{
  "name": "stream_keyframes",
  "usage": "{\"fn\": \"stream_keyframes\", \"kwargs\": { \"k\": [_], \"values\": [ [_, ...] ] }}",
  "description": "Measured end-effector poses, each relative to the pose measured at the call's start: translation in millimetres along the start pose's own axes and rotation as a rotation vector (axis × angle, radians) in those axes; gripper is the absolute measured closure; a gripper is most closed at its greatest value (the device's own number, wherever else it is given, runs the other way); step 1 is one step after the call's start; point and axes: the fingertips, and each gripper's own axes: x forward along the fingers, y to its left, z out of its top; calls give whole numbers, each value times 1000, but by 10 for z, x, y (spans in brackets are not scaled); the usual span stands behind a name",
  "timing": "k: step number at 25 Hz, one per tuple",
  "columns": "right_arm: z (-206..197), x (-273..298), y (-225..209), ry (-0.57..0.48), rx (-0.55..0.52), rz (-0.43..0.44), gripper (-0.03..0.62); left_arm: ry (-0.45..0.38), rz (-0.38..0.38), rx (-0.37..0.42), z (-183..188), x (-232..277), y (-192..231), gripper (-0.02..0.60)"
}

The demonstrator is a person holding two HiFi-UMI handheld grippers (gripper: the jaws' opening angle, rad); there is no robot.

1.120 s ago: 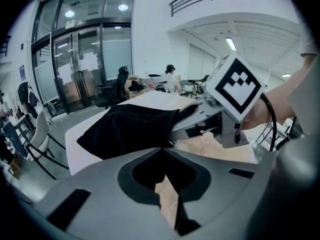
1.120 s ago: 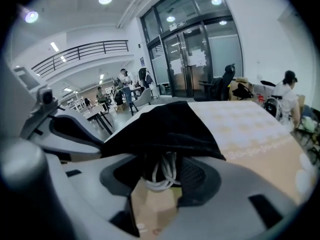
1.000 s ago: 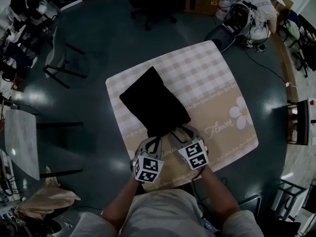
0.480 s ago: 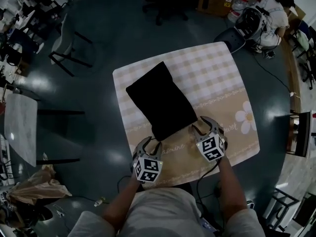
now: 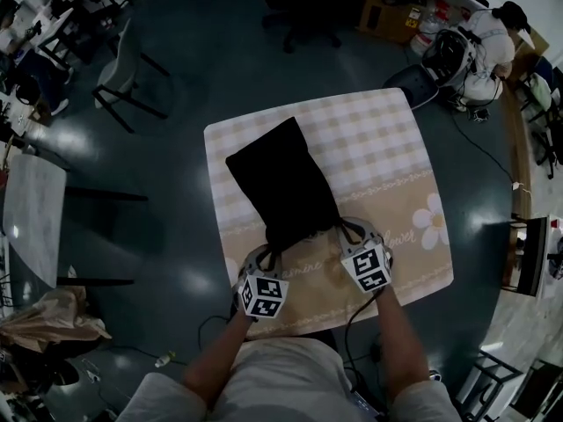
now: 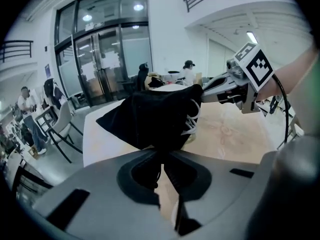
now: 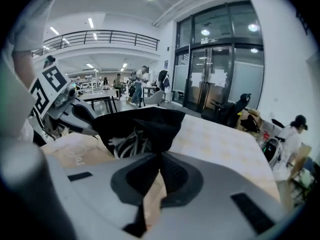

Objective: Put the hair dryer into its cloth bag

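1. A black cloth bag (image 5: 281,187) lies slantwise on a square table covered by a beige checked tablecloth (image 5: 378,139). Its closed end points away from the person and its mouth faces them.
2. The bag looks bulky and filled. Loops of white cable (image 7: 131,143) show inside its open mouth. The hair dryer's own body cannot be made out in any view.
3. The left gripper (image 5: 266,255) is at the left corner of the bag's mouth. Its jaws have just been closing, and the left gripper view shows them pinched narrow on a fold of the black fabric.
4. The right gripper (image 5: 347,232) is at the opposite corner of the mouth. Its jaws have also just closed, and the right gripper view shows them clamped tight on the bag's rim, just beside the cable loops.
5. The two grippers are near each other at the table's near edge, with the mouth of the bag between them. Each is visible in the other's view, across the dark cloth.
6. A white flower print (image 5: 433,220) on the tablecloth lies to the right of the bag, clear of both grippers.
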Motion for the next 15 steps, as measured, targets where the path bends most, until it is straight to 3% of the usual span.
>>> {"fn": "stream_keyframes", "kwargs": {
  "k": [10, 15],
  "values": [
    [602, -362, 238, -119, -4, -16, 574, -139, 109, -84, 414, -501, 423, 560],
    [874, -599, 317, -144, 64, -42, 574, -215, 93, -115, 700, -791, 627, 560]
  ]
}}
